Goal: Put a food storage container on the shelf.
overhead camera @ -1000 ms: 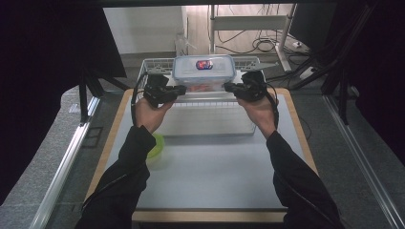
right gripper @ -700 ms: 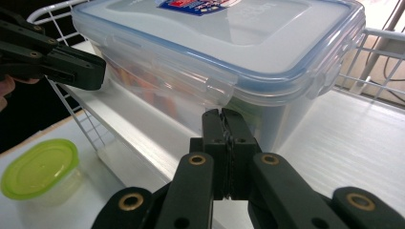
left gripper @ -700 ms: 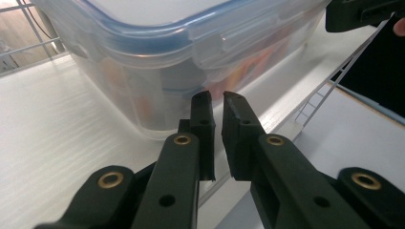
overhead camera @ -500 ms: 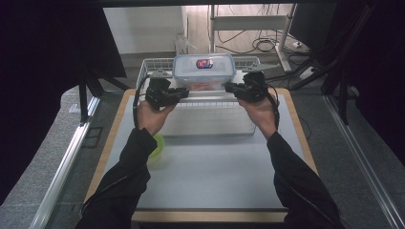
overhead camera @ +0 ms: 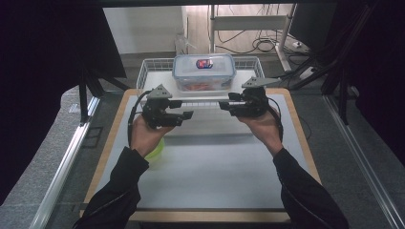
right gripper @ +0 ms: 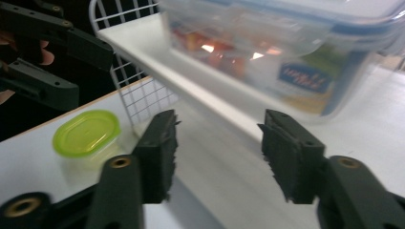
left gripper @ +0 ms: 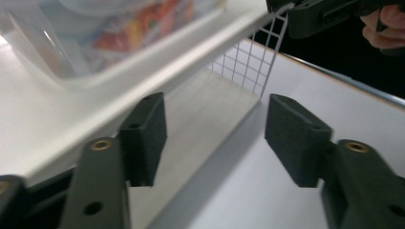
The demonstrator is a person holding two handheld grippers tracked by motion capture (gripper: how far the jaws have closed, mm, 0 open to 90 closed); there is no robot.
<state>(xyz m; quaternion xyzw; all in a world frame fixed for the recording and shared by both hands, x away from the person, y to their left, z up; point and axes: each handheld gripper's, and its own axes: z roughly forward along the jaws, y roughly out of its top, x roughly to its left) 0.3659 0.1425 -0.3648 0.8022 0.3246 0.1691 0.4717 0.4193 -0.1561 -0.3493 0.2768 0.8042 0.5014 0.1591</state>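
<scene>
Both grippers' fingers [left gripper: 145, 138] just opened, apparently empty, before the container [overhead camera: 204, 71].

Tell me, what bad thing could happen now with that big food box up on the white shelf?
The clear box sits on the raised white shelf, near its front edge. Both grippers, left and right, have just been opening, with nothing between their jaws. A bump from either one might push the box crooked or off the edge. The left forearm also hangs right over the little green-lidded tub, so it might knock that when it pulls back.
</scene>
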